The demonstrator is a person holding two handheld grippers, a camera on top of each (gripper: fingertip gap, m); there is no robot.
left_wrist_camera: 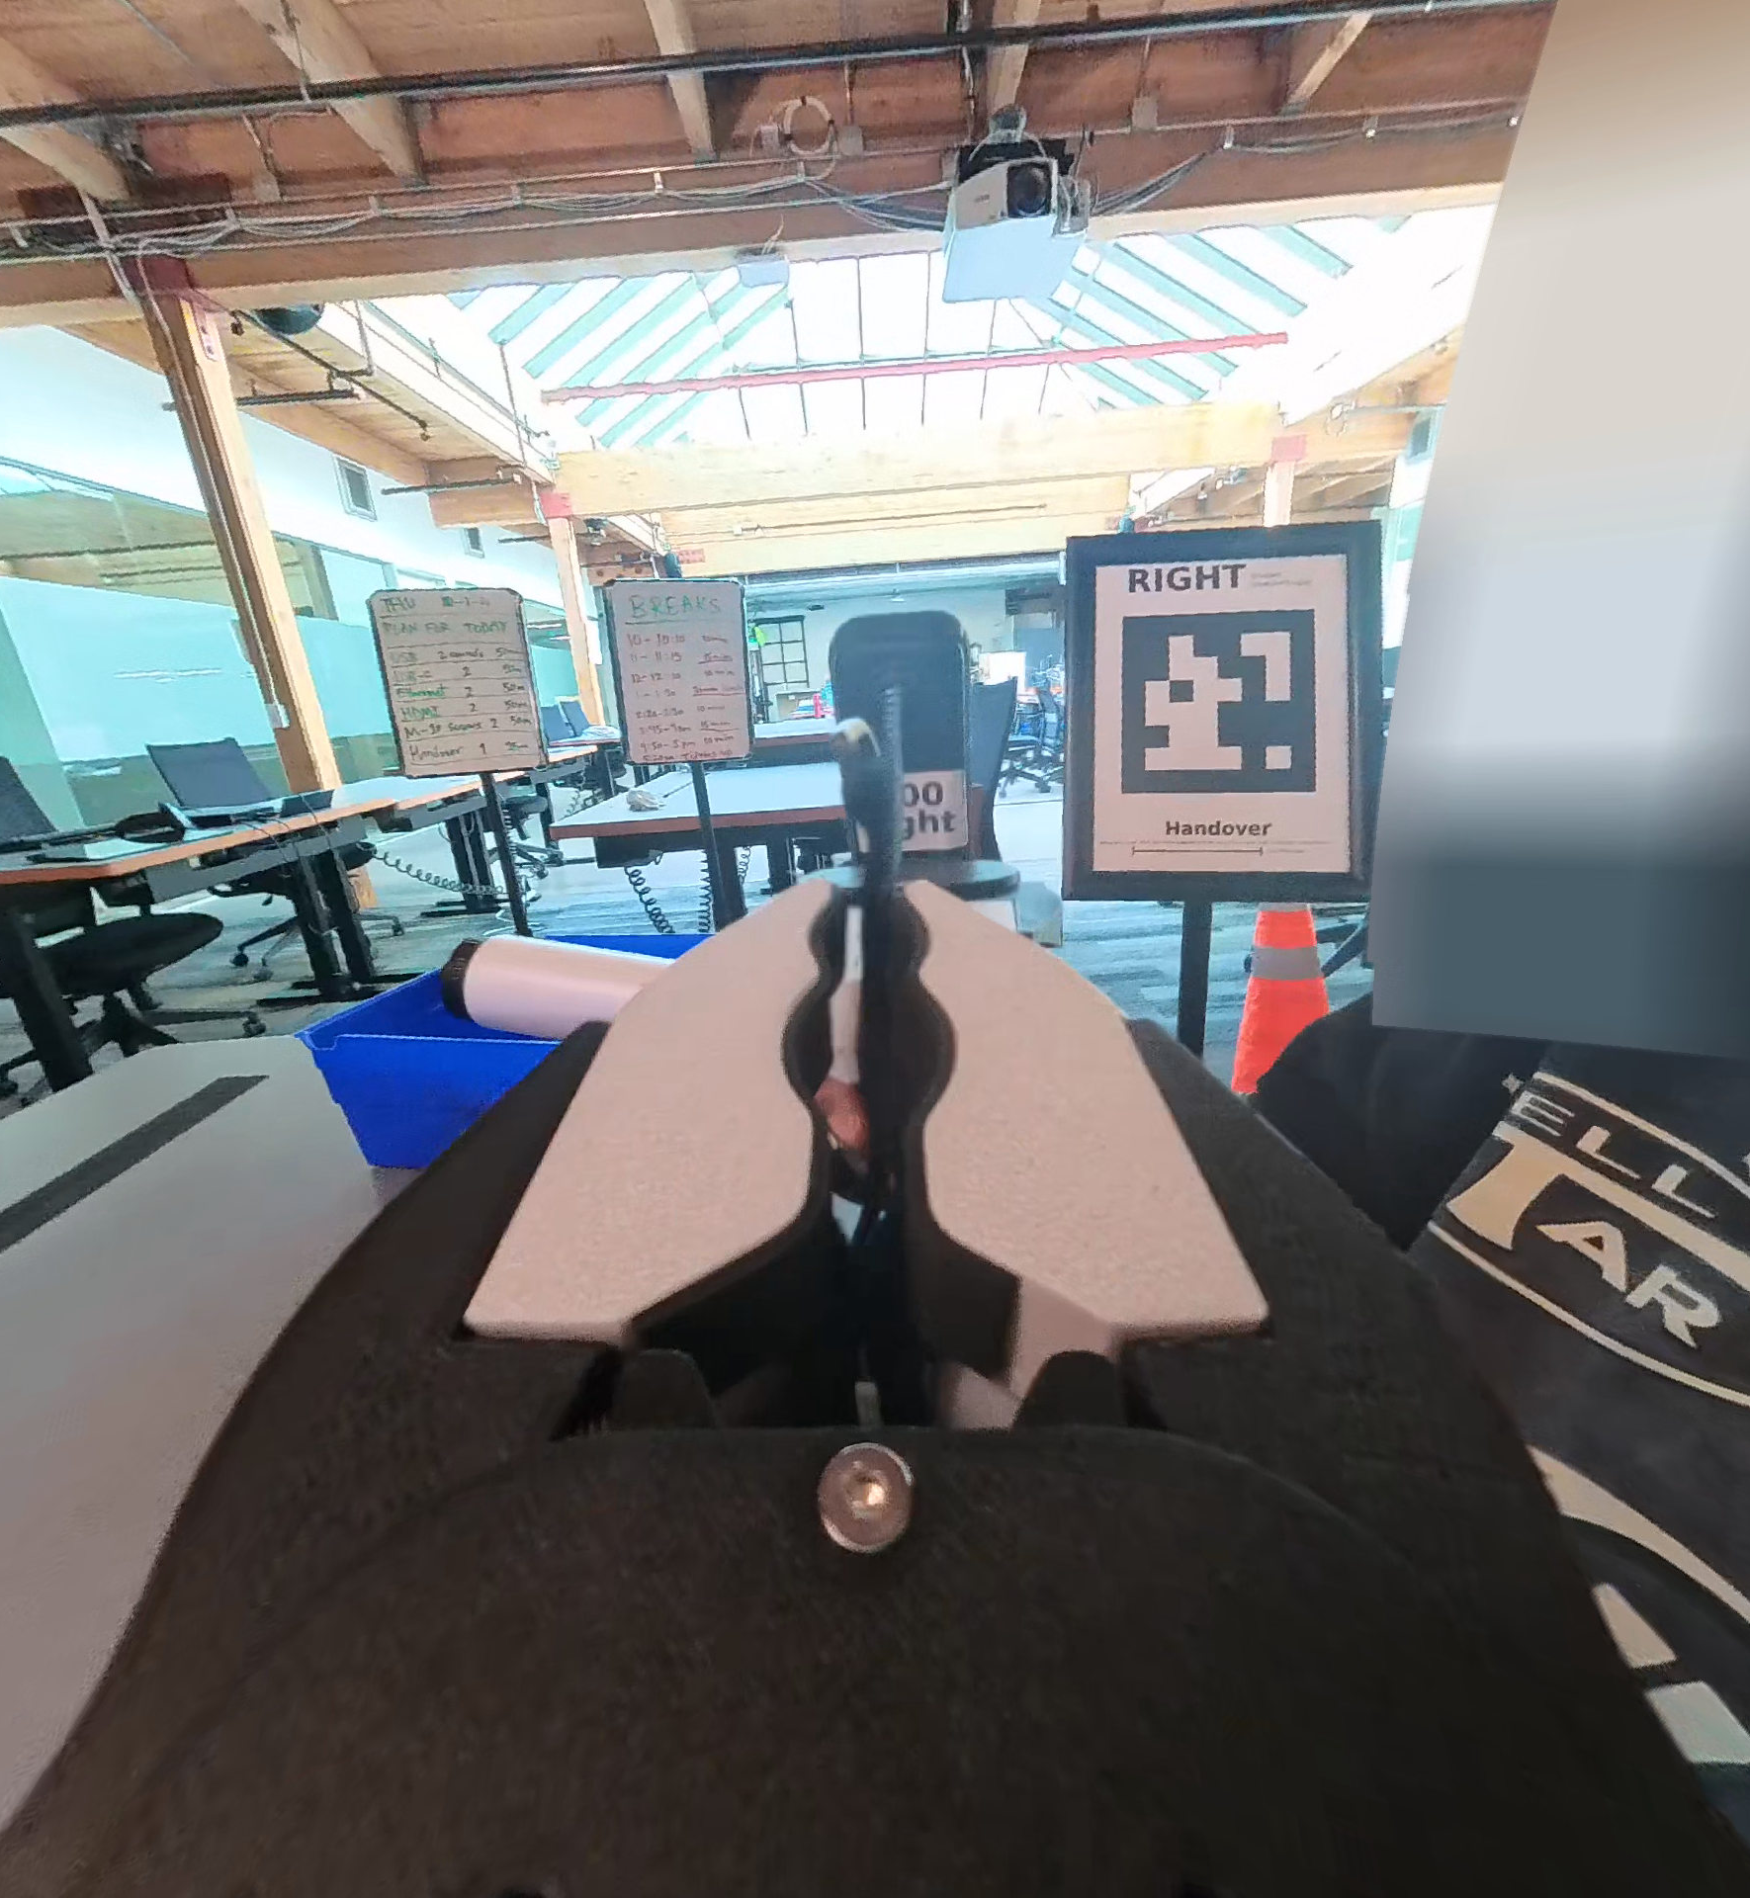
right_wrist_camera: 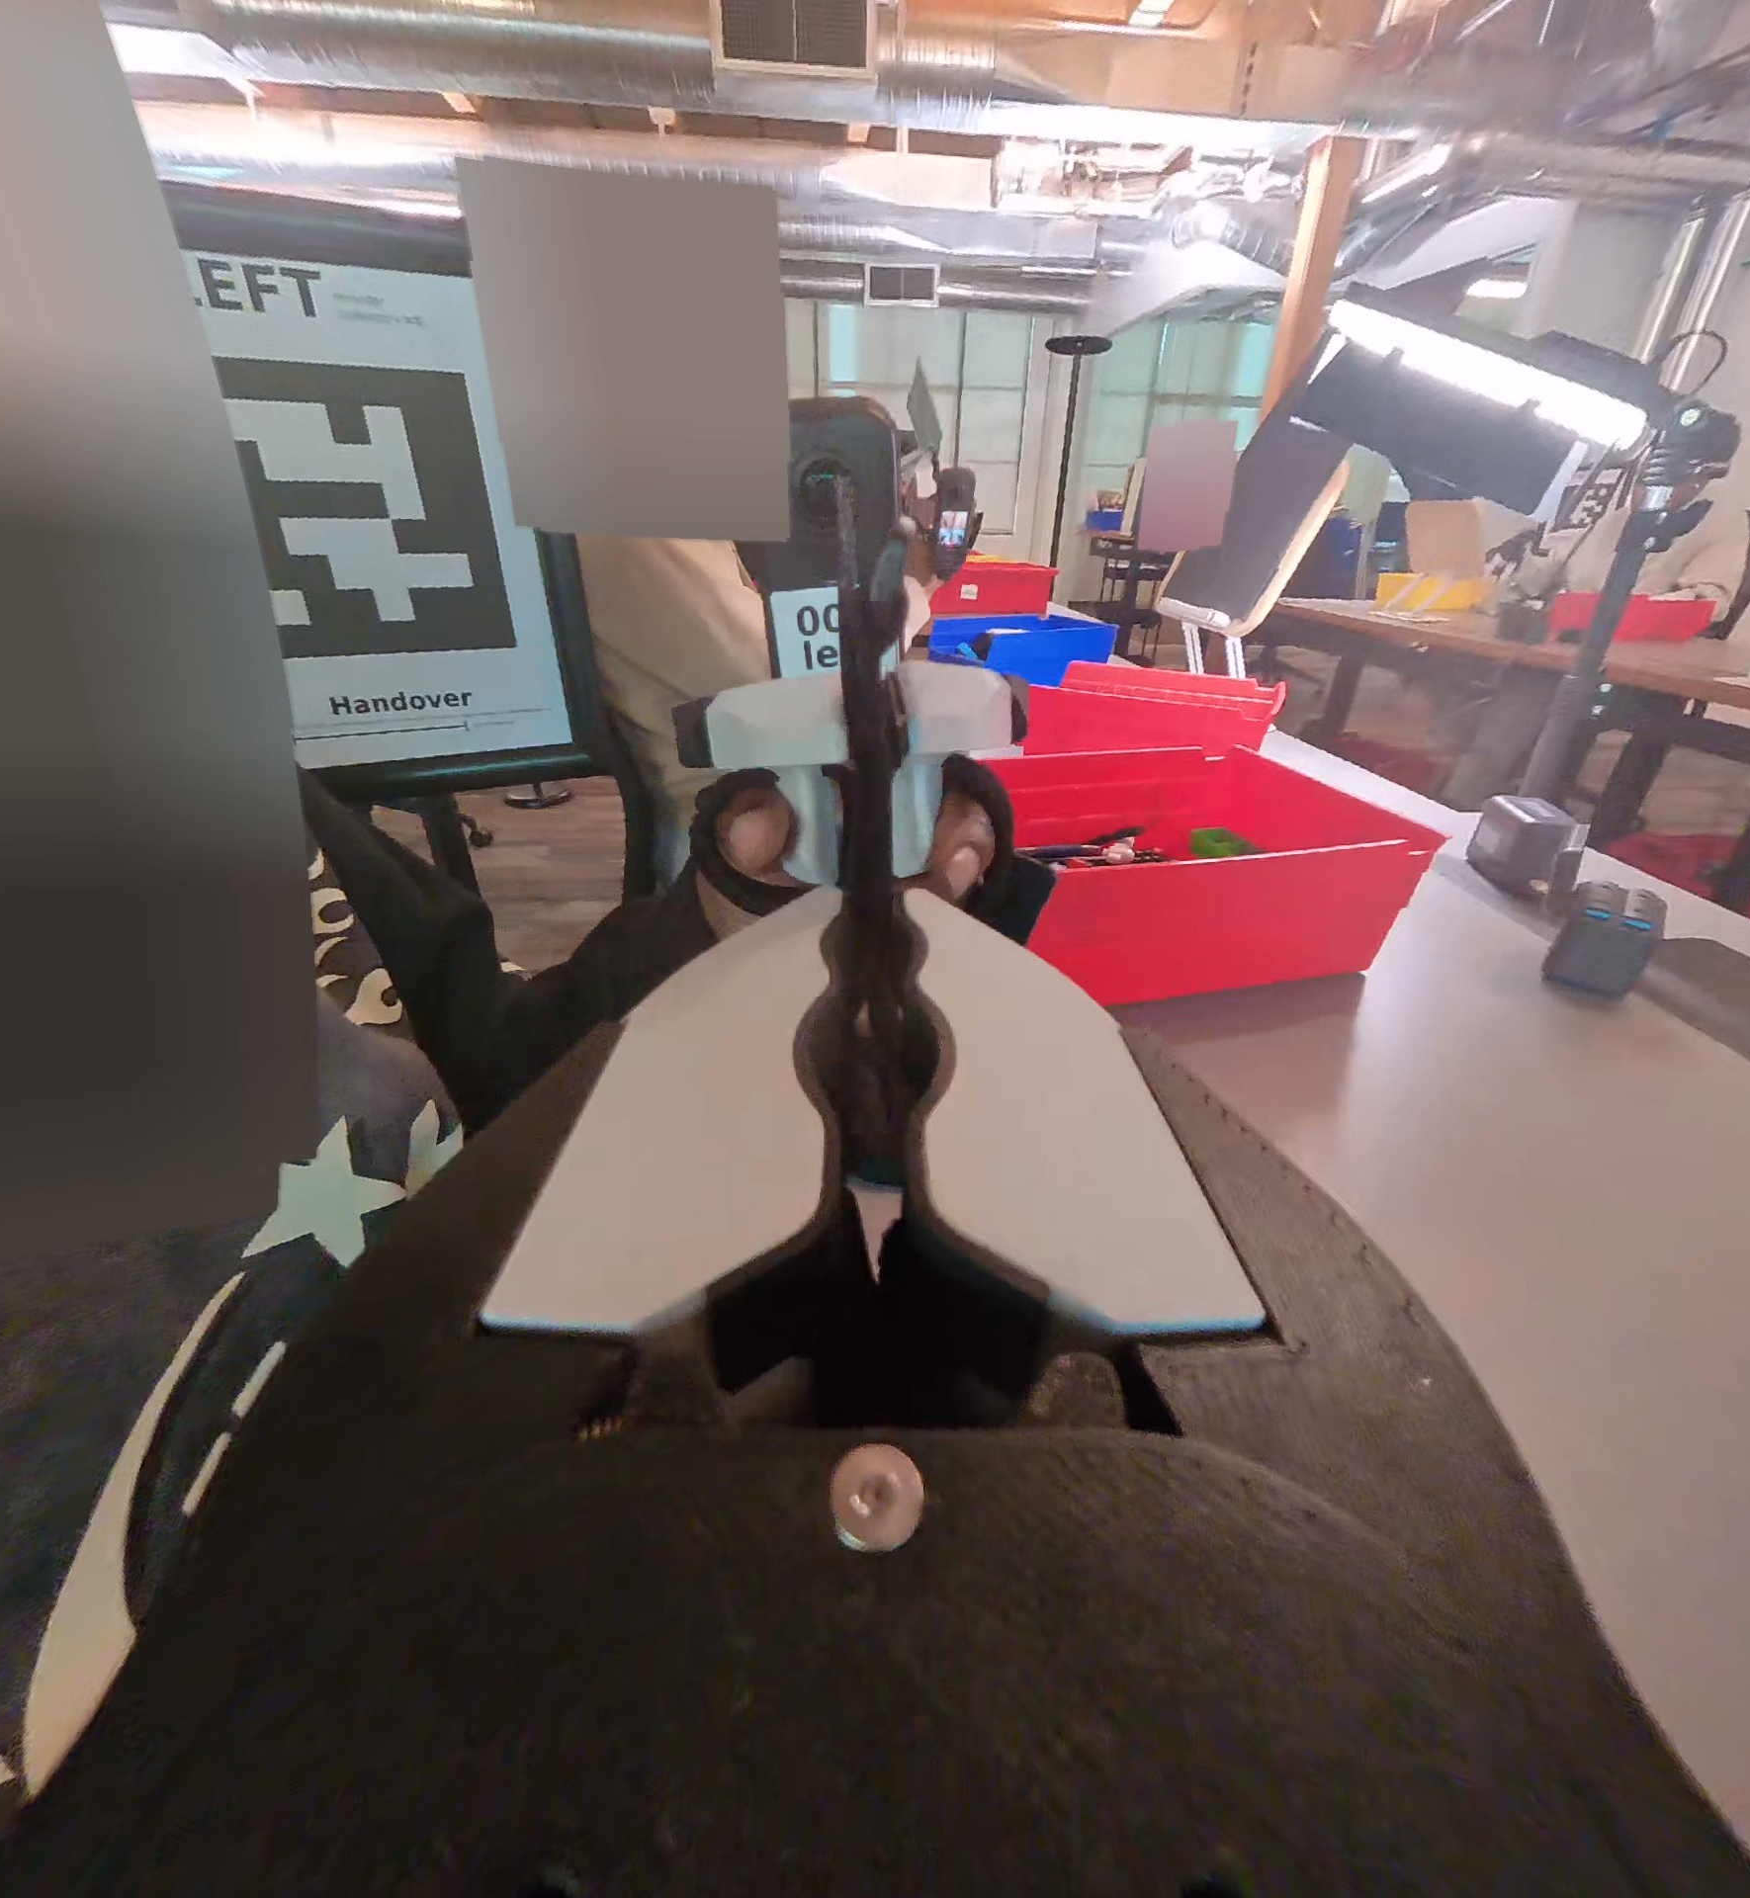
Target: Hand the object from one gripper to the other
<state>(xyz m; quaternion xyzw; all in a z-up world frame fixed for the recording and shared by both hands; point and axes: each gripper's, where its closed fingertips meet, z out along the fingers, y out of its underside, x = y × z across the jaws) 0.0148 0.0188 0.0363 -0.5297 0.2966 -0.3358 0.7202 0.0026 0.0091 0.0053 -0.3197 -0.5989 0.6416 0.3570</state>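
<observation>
Pale grey bench (right_wrist_camera: pixel 1467 1181) is seen under and to the right of the right claw, and again at lower left in the left wrist view. On it, a red plastic bin (right_wrist_camera: pixel 1210 904) holding small mixed items is placed just beyond the right claw; a blue plastic bin (left_wrist_camera: pixel 419 1078) with a white cylindrical bottle (left_wrist_camera: pixel 552 991) lying in it is seen past the left claw. A framed black-and-white marker sign on a stand (left_wrist_camera: pixel 1220 719) and an orange traffic cone (left_wrist_camera: pixel 1282 986) are noted farther off. Left claw (left_wrist_camera: pixel 866 914), grey-padded, is closed narrow on a thin black cable-like object (left_wrist_camera: pixel 871 822), which sticks up and out beyond the tips. Right claw (right_wrist_camera: pixel 871 909) is likewise closed narrow on the same black strand, seen running straight between both claws, tip to tip, above the bench edge. Two small dark battery-like blocks (right_wrist_camera: pixel 1600 924) are set on the bench at right.
</observation>
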